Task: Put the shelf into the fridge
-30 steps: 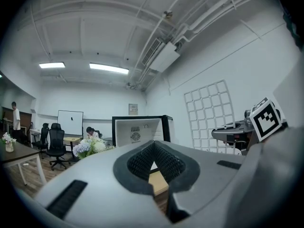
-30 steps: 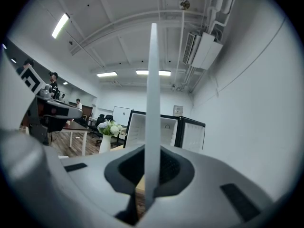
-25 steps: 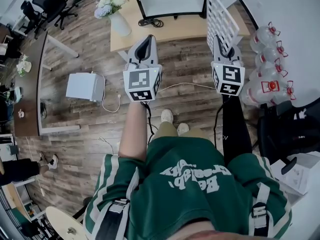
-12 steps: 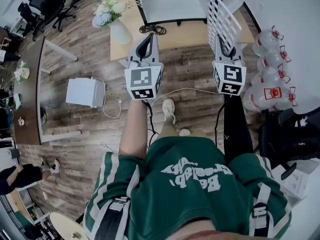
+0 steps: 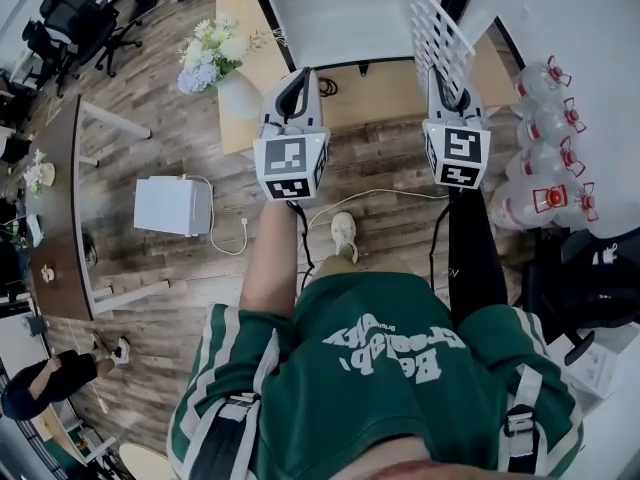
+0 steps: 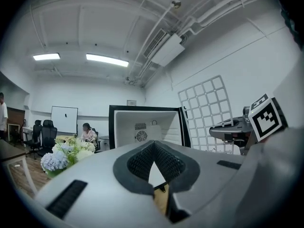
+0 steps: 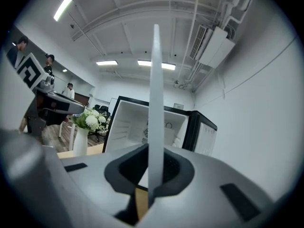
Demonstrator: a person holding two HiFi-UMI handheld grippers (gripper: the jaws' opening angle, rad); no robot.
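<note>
my right tongs (image 7: 153, 167) clamped on the white grid shelf (image 7: 155, 94) held upright, my left tongs (image 6: 153, 151) closed and empty, open fridge (image 6: 142, 125) ahead

The person wears a green shirt (image 5: 380, 388) with white lettering and white side stripes, black buckled straps (image 5: 228, 423) over it, a black sleeve (image 5: 472, 258) on the right arm and a pale shoe (image 5: 343, 233). The left gripper (image 5: 296, 76) and right gripper (image 5: 441, 80) have light grey shells with black ribbed pads (image 6: 137, 164) inside the fingers (image 6: 85, 175). Each carries a cube (image 5: 290, 166) of black-and-white square markers and a thin black cable (image 5: 434, 243).
</note>
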